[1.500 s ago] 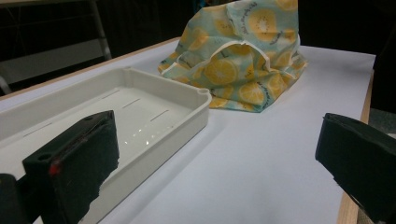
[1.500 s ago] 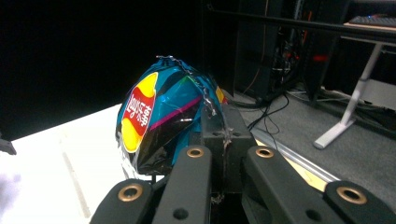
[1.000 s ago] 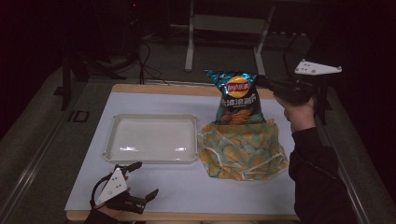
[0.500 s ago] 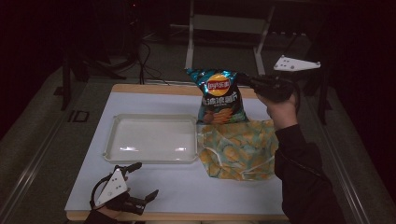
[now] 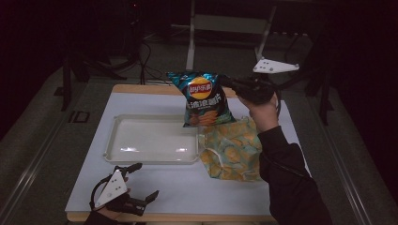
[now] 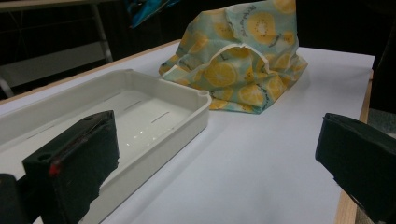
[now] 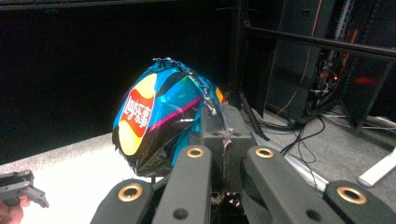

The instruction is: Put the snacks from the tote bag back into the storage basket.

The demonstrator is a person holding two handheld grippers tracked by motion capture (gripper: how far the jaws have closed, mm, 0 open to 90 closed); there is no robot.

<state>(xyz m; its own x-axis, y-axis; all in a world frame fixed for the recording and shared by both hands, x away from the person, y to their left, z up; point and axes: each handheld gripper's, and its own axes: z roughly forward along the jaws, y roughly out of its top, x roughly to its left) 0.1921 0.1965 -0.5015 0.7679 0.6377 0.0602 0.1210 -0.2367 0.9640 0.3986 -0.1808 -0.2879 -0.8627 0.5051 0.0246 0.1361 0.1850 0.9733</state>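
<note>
Crisps lifted over the table by the right gripper (image 5: 225, 84).

Jaws of that gripper are pinched on the top seam of the crisp bag (image 5: 202, 98), which hangs in the air above the far right corner of the white tray (image 5: 151, 140), beside the yellow fruit-print cloth bag (image 5: 233, 149). The left gripper (image 5: 141, 185) rests near the table's (image 5: 187, 192) front edge, jaws spread wide around nothing.

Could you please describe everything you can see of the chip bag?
The chip bag is glossy teal-blue foil, puffed and sealed, with a red-and-yellow logo, white lettering and pictured chips. It hangs upright in the air, pinched at its crimped top edge by the right gripper, its lower end over the white tray's right end, beside the lemon-print cloth bag.
</note>
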